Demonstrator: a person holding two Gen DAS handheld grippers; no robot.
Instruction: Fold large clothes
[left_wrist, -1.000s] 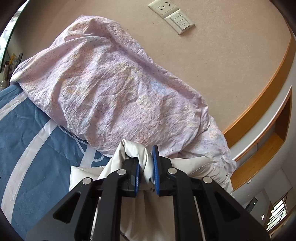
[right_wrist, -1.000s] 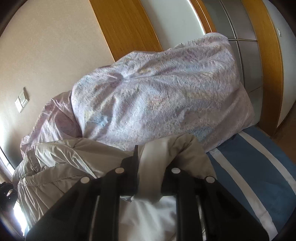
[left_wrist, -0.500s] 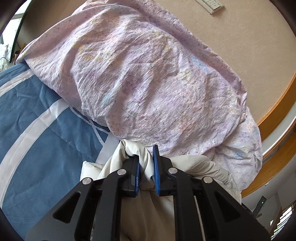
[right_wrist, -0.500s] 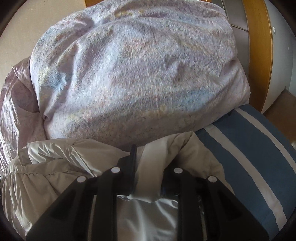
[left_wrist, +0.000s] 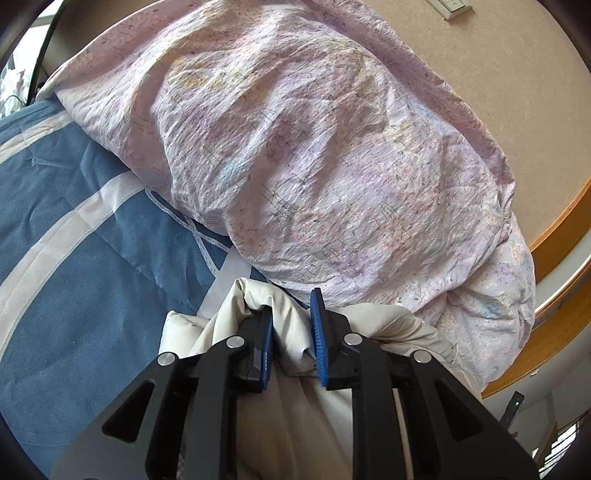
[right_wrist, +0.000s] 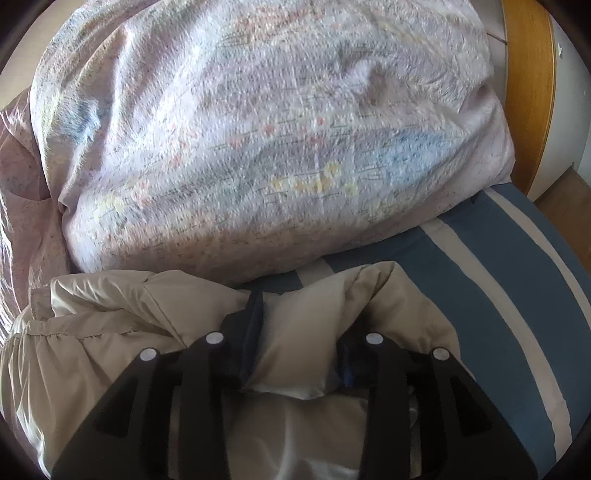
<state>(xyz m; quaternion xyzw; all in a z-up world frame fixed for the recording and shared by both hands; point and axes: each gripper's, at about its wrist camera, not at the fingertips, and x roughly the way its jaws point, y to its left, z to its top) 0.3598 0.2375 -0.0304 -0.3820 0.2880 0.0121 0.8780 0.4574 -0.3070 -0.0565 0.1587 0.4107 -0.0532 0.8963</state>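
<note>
A pale beige padded jacket (left_wrist: 295, 398) lies on a bed, its puffy fabric bunched into soft folds. In the right wrist view the jacket (right_wrist: 110, 332) shows a gathered, elasticated seam along one edge and a smooth, slightly shiny surface.

The left tongs (left_wrist: 291, 339) have black arms and blue pads. Their jaws have just been opening, and a ridge of the jacket's fabric stands in the narrow gap between them. The fabric still touches the pad on the picture's left, while the other pad stands slightly clear of it.

The right tongs (right_wrist: 299, 339) have also just been opening. They stand moderately apart, with a broad fold of the jacket lying between them. The view is blurred and the pads are mostly buried in fabric, so whether they still press on the cloth cannot be told.

Just beyond the jacket, touching its far edge, sits a large crumpled duvet (left_wrist: 314, 147) in pale lilac with faint coloured speckles. The jacket and duvet both rest on a blue bedcover (left_wrist: 74, 258) with wide white stripes. Behind the duvet rises a beige wall (left_wrist: 535, 92), edged by wooden trim (left_wrist: 561, 218).
</note>
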